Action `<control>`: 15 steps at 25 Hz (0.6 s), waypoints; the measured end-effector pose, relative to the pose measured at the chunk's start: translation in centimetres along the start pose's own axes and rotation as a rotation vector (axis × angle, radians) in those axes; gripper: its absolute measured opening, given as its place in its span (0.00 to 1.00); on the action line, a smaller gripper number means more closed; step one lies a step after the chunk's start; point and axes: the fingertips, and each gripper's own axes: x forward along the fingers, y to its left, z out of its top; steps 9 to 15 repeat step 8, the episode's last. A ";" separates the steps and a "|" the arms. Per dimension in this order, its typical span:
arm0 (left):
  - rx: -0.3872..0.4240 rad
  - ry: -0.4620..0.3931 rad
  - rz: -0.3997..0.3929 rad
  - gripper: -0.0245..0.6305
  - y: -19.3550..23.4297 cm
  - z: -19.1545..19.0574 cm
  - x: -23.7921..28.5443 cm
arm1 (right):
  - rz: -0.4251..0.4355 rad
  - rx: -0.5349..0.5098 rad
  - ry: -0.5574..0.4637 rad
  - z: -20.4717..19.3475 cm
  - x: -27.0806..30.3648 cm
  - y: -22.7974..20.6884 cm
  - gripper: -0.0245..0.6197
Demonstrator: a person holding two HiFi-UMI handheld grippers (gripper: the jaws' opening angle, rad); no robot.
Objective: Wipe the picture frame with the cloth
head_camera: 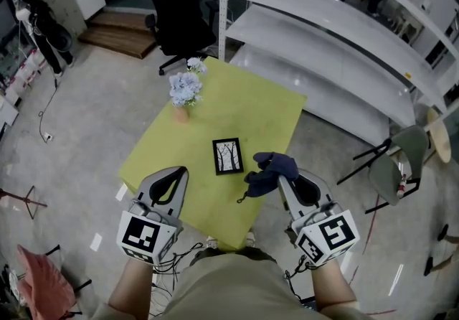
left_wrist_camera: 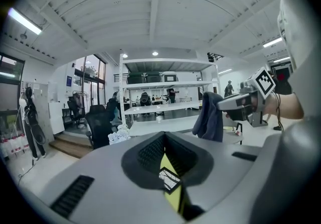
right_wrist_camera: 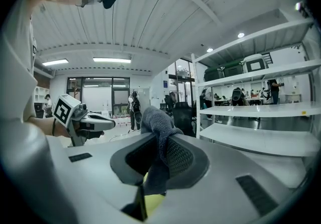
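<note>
A small black picture frame with a white tree picture lies flat near the middle of the yellow-green table. My right gripper is shut on a dark blue cloth, which bunches above the table just right of the frame. In the right gripper view the cloth hangs pinched between the jaws. My left gripper is shut on nothing and hovers over the table's near left, left of the frame. Through its jaw gap I see a sliver of the frame; the cloth shows to the right.
A pot of pale blue flowers stands on the table's far left. A black office chair is behind the table, and long white shelves run along the right. A grey chair stands on the floor at right.
</note>
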 end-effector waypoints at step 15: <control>0.004 0.000 0.007 0.05 0.2 0.0 -0.1 | -0.029 -0.115 0.025 -0.1 0.5 -0.2 0.11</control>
